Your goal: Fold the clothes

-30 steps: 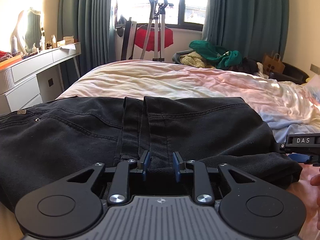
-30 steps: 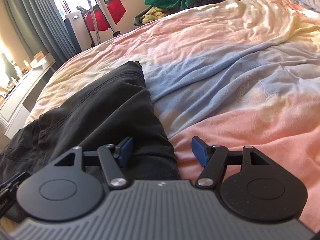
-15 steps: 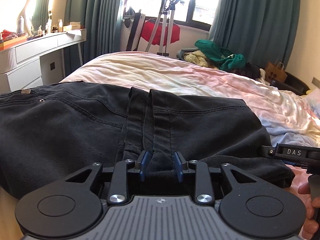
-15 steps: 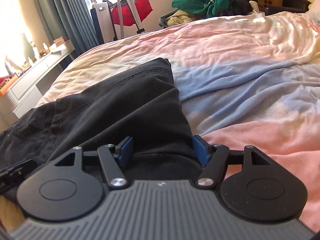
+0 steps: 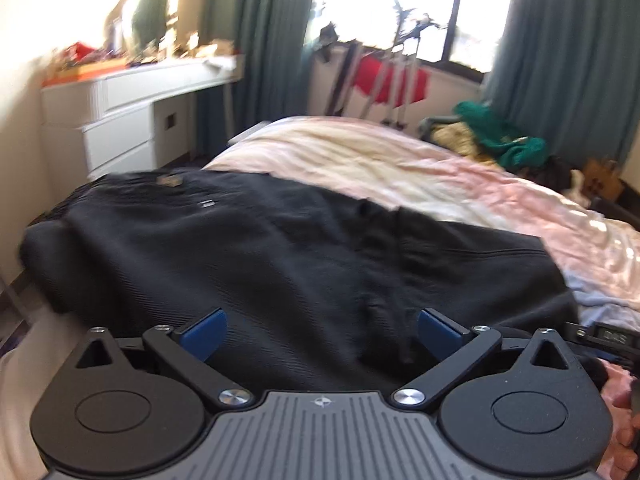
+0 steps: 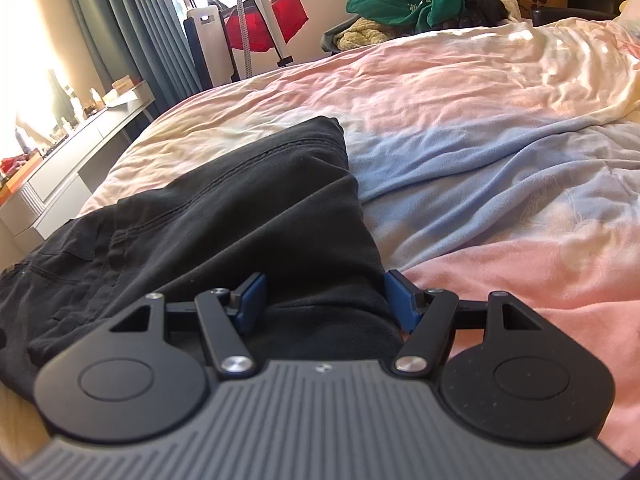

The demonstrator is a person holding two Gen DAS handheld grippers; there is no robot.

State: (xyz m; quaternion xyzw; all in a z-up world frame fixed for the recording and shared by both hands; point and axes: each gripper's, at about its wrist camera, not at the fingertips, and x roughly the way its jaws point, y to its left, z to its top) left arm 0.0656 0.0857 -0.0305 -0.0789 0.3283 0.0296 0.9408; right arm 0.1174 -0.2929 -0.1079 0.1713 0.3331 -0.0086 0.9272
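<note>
Left tongs (image 5: 320, 334) opening, jeans (image 5: 304, 264) released, right tongs (image 6: 322, 300) unchanged

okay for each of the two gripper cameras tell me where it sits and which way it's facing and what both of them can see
Left wrist: sits behind the left gripper, its jaws opening over the black trousers, facing the window; a hand shows at the right edge.
Right wrist: sits behind the right gripper, its pads astride the trousers' end, looking across the bed; no body part shows.
Shared: the trousers, the bed, the green garment, the white dresser.
</note>
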